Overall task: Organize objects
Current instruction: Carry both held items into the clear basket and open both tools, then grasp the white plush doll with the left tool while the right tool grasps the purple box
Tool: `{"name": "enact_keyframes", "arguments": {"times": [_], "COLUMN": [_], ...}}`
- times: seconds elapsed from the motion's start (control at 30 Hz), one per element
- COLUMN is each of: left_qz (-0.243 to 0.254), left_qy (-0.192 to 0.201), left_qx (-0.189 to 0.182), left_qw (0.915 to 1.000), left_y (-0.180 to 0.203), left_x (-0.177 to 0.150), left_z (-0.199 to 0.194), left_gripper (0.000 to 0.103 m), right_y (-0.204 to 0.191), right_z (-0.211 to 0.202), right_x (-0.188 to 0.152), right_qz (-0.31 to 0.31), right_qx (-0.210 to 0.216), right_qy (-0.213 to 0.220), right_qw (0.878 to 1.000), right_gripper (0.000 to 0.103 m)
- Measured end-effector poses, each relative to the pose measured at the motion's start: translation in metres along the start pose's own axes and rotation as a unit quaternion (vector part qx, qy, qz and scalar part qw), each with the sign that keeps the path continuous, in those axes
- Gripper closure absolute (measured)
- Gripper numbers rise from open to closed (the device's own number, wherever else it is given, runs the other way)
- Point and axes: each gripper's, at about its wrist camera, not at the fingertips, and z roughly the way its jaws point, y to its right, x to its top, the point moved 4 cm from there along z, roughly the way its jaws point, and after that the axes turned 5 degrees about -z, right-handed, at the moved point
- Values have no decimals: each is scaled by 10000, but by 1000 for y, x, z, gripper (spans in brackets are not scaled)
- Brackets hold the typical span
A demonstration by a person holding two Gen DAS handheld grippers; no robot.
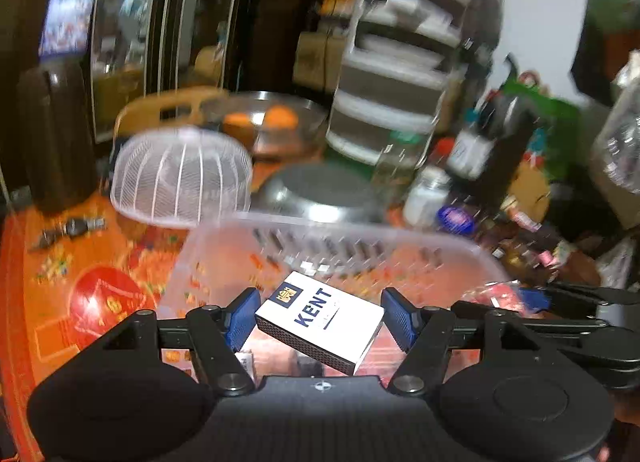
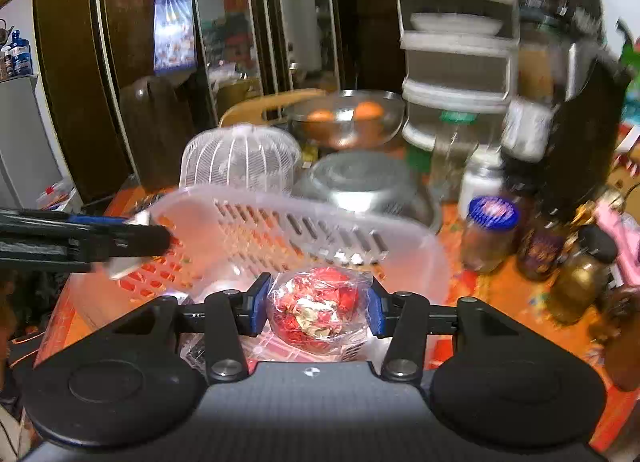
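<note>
My left gripper [image 1: 318, 316] is shut on a white box printed KENT [image 1: 320, 320], gripped across its width and held tilted above the near edge of a clear plastic basket [image 1: 320, 230]. In the right wrist view my right gripper [image 2: 318, 308] is shut on a round red sweet wrapped in clear film [image 2: 318, 312], also over the basket [image 2: 280, 218]. The left gripper [image 2: 132, 240] shows at the left edge of that view with the box's white corner; the right gripper [image 1: 536, 300] reaches in from the right in the left wrist view.
The basket rests on an orange printed tablecloth [image 1: 80, 282]. Behind it stand a white mesh food cover [image 1: 182, 178], an upturned steel bowl [image 1: 320, 194], a steel bowl with oranges [image 2: 348, 118], and jars with a blue-lidded one [image 2: 490, 230]. A stacked white container tower [image 2: 456, 42] stands at the back.
</note>
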Motion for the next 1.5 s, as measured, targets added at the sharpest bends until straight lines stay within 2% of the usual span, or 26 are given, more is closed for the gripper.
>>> {"name": "enact_keyframes", "arguments": {"times": [0.1,0.23,0.43,0.57,0.63,0.67,0.7,0.73,0.83,0.93,1.0,1.03,1.1,1.17,1.23,1.27,1.37,1.43,1.5], "left_qz": [6,-11,130,96,99,76,45,19,-25,-5,80,143,250,203,136,218,406,283,297], "left_qy": [-199,-466,-662,-696,-686,-645,-594,-541,-227,265,649,906,1334,1809,2280,2226,1271,932,798], "left_qx": [179,242,336,317,325,328,276,244,173,9,-198,-294,-378,-282,-224,-186,106,68,73], "left_qw": [9996,9986,9972,9970,9971,9974,9978,9982,9996,9996,9977,9953,9900,9829,9733,9745,9910,9952,9963], "left_y": [-2,-6,-6,-9,-9,-10,-10,-10,-8,-3,0,0,-7,-21,-36,-42,-60,-72,-79], "left_x": [-3,-7,-14,-18,-20,-19,-19,-19,-16,-16,-20,-26,-43,-68,-101,-117,-142,-148,-146], "left_z": [18,31,40,46,47,46,44,41,27,-6,-34,-53,-88,-118,-131,-127,-89,-67,-54], "left_gripper": [33,33,33,33,29,26,22,21,18,11,4,2,0,0,0,0,0,0,0], "right_y": [-3,-13,-26,-28,-28,-28,-29,-29,-28,-31,-33,-33,-37,-39,-39,-37,-33,-34,-37], "right_z": [11,23,35,34,31,31,30,27,15,-6,-25,-39,-61,-86,-99,-101,-93,-87,-81], "right_x": [-1,-2,-7,-7,-6,-5,-4,-3,1,4,4,1,-6,-22,-42,-56,-92,-108,-122], "right_qz": [-77,-348,-649,-676,-694,-720,-767,-798,-795,-817,-797,-734,-745,-694,-668,-563,-94,155,322], "right_qx": [-15,12,95,126,61,12,-60,-113,-164,-197,-161,-104,-15,24,202,314,491,588,662], "right_qy": [-210,-463,-788,-812,-806,-798,-771,-709,-460,-100,230,487,815,1188,1378,1398,1251,1221,1188], "right_qw": [9997,9983,9947,9943,9943,9942,9941,9942,9956,9964,9964,9961,9939,9905,9880,9881,9909,9906,9902], "right_gripper": [53,53,52,51,43,37,26,23,21,17,4,0,0,0,0,0,0,0,0]}}
